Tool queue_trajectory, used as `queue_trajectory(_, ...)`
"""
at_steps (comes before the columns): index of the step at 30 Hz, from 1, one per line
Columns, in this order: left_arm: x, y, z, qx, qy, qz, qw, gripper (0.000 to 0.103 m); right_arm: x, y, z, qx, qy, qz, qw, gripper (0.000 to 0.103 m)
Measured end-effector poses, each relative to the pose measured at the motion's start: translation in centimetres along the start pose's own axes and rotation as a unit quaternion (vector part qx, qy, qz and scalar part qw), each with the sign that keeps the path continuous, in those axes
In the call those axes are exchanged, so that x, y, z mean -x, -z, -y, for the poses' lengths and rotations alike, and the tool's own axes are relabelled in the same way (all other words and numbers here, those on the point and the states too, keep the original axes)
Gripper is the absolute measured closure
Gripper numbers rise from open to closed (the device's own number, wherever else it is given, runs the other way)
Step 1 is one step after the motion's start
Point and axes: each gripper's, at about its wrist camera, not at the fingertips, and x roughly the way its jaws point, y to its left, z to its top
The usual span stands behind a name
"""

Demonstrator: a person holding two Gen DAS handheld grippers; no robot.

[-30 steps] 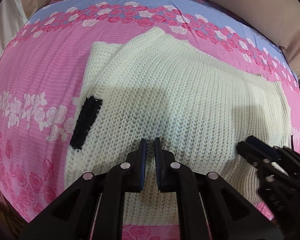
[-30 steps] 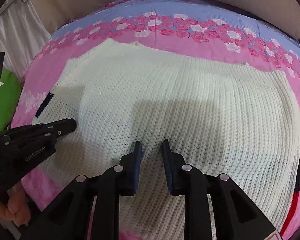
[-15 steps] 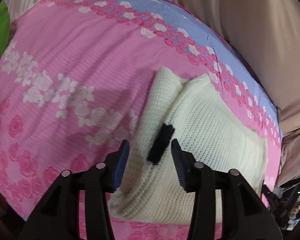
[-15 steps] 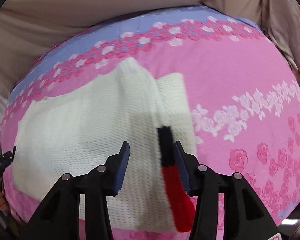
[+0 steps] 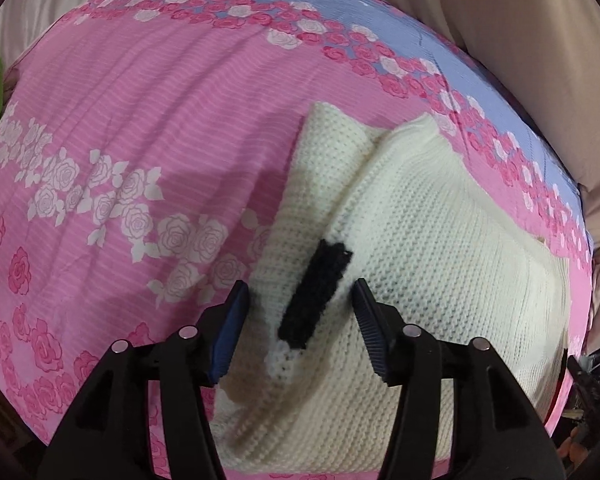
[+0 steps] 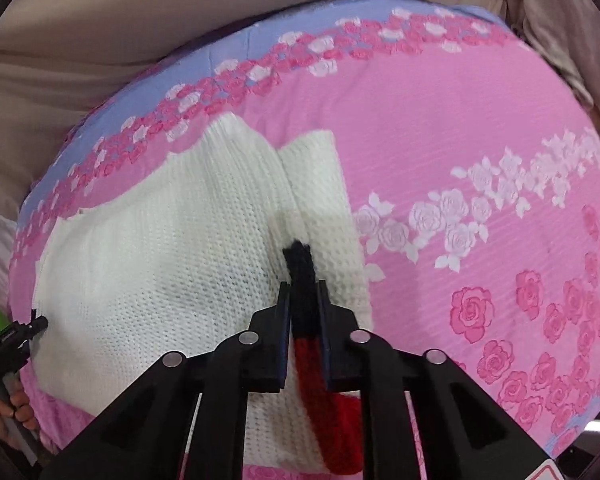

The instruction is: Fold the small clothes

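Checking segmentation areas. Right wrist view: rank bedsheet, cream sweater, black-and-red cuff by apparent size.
1. Bedsheet: fills most of the view.
2. Cream sweater: covers the left-centre part.
3. Black-and-red cuff: narrow strip, partly hidden between the right gripper fingers, which are closing on it; it lies nearest the camera, so it looks enlarged.

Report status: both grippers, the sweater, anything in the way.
Left gripper opening, astride black cuff. Right gripper closing on black-red cuff. Cream sweater flat on bedsheet. No obstruction.
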Motion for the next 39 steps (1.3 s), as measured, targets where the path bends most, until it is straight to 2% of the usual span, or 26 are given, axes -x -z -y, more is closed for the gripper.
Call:
queue_trajectory(3, -0.9, -0.2, -1.1, 0.032, 0.02, -0.019, 0.9991, 0.045, 1.2, -1.1, -5.8, 0.058, -0.036, 0.012, 0.998, 0.086)
queue_trajectory(5, -0.8, -0.3, -1.2, 0.036, 0.025, -0.012, 0.999, 0.043, -0.2, -1.2, -10.2, 0.101, -0.094, -0.018, 0.99, 0.086)
queue_trajectory(8, -1.0, -0.6, -0.5, 0.021, 0.011, -0.008, 0.9997, 0.042, -4.0, -0.2, -14.7, 0.138, -0.12, -0.075, 0.98, 0.087)
queue_trajectory(10, -1.0, -0.8, -0.4, 0.02, 0.021, -0.01, 0.9995, 0.052, -6.8, 1.0, -16.0, 0.151, -0.104, -0.115, 0.976, 0.087)
queue_trajectory(11, -1.0, -0.9, -0.4, 0.023, 0.045, -0.019, 0.9986, 0.071, -7.9, 1.7, -16.1, 0.152, -0.101, -0.127, 0.975, 0.087)
queue_trajectory(12, -0.8, -1.1, -0.3, 0.029, 0.057, -0.024, 0.9977, 0.077, -7.7, 1.8, -16.0, 0.155, -0.105, -0.106, 0.977, 0.088)
queue_trajectory(14, 0.9, -1.3, 0.3, 0.035, 0.082, -0.014, 0.996, 0.081, -7.5, 2.0, -16.3, 0.168, -0.1, -0.105, 0.975, 0.088)
queue_trajectory(17, 4.4, -1.1, 3.8, -0.005, 0.115, 0.014, 0.9932, 0.083, -7.7, 2.0, -16.2, 0.159, -0.112, -0.11, 0.975, 0.088)
queue_trajectory(19, 6.8, -0.7, 7.7, -0.055, 0.132, 0.032, 0.9892, 0.083, -7.5, 1.7, -14.9, 0.133, -0.138, -0.113, 0.975, 0.088)
queue_trajectory(21, 8.9, 0.1, 12.4, -0.116, 0.15, 0.053, 0.9805, 0.084, -6.6, 1.3, -12.7, 0.091, -0.17, -0.114, 0.975, 0.088)
queue_trajectory(24, 10.1, 2.0, 18.9, -0.186, 0.186, 0.048, 0.9637, 0.084, -3.6, 0.9, -8.1, 0.048, -0.184, -0.083, 0.978, 0.085)
queue_trajectory(27, 8.3, 5.3, 25.1, -0.252, 0.193, 0.016, 0.9482, 0.083, -1.0, 1.2, -2.4, 0.013, -0.164, -0.056, 0.985, 0.078)
queue_trajectory(30, 3.9, 9.4, 29.3, -0.311, 0.158, -0.022, 0.9368, 0.078, 0.5, 1.7, 2.9, -0.02, -0.13, -0.042, 0.99, 0.073)
queue_trajectory(32, 1.6, 11.7, 30.2, -0.341, 0.127, -0.036, 0.931, 0.076, 1.4, 2.1, 5.5, -0.04, -0.11, -0.035, 0.993, 0.069)
queue_trajectory(33, 1.3, 12.3, 30.0, -0.34, 0.125, -0.045, 0.9311, 0.075, 2.0, 2.3, 6.3, -0.046, -0.105, -0.03, 0.993, 0.065)
queue_trajectory(34, 2.0, 12.5, 29.3, -0.328, 0.14, -0.043, 0.9333, 0.073, 2.6, 2.5, 6.5, -0.05, -0.103, -0.024, 0.993, 0.063)
queue_trajectory(36, 4.0, 12.5, 28.0, -0.311, 0.17, -0.027, 0.9348, 0.046, 3.8, 2.6, 6.6, -0.051, -0.118, -0.008, 0.992, 0.049)
queue_trajectory(38, 6.2, 12.1, 25.7, -0.295, 0.171, 0.003, 0.9399, 0.034, 4.3, 2.3, 5.7, -0.046, -0.137, -0.002, 0.99, 0.038)
queue_trajectory(39, 6.9, 11.9, 24.5, -0.293, 0.164, 0.015, 0.9417, 0.032, 4.2, 2.2, 4.9, -0.043, -0.148, -0.005, 0.988, 0.031)
